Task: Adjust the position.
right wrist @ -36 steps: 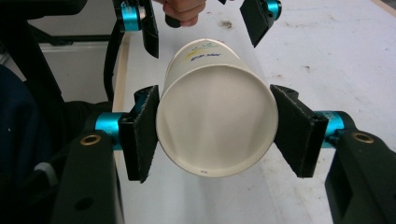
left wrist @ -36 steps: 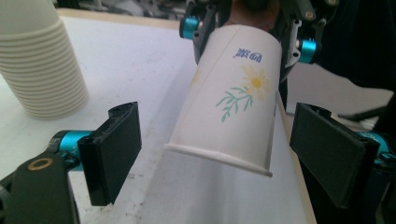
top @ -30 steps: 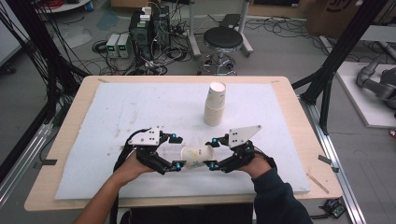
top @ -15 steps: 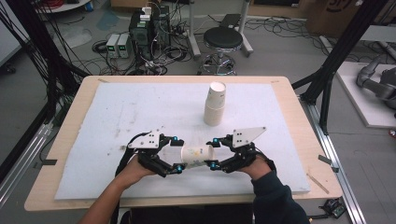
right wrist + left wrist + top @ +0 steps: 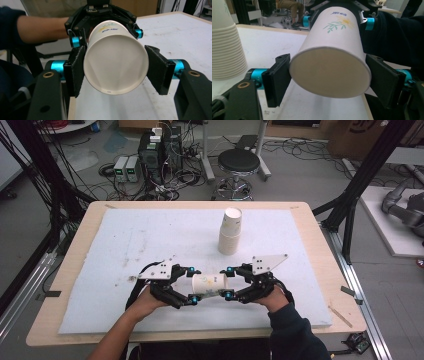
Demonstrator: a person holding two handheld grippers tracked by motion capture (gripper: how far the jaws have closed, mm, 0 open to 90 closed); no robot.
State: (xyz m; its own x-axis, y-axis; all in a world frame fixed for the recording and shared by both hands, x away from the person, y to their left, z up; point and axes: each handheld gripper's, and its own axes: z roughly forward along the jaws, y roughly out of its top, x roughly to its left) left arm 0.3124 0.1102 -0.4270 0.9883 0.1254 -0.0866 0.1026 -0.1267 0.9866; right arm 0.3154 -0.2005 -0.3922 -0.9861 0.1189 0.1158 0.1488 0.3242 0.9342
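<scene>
Cup is lying sideways above the counter's near edge, long axis running left-right between both grippers. Left hand-held gripper has just been closing onto one end, right hand-held gripper is clamped on the other.

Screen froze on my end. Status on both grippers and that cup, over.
Right gripper clamped on paper cup; left gripper jaws just closing onto its other end. Cup held sideways above table. Cup stack behind, clear.
</scene>
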